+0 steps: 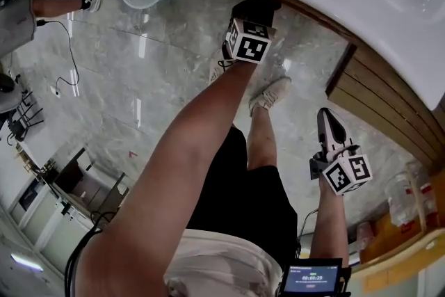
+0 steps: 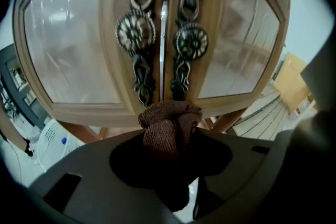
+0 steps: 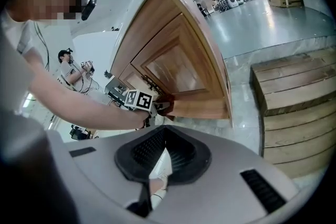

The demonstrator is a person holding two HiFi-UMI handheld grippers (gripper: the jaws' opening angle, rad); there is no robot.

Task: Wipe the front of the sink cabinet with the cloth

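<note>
Our left gripper [image 2: 169, 113] clenches the bunched brown knit cloth [image 2: 168, 131]; we should press it flat on the pale wooden cabinet doors [image 2: 94, 107] just ahead. Our right gripper [image 3: 164, 139] is closed and empty.

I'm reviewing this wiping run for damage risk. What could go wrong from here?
The cloth, bunched in the left tool, is close to the ornate handles; it could snag on them. Only a small wad sticks out, so the tool's hard front may scrape the door frame or frosted panel.
</note>
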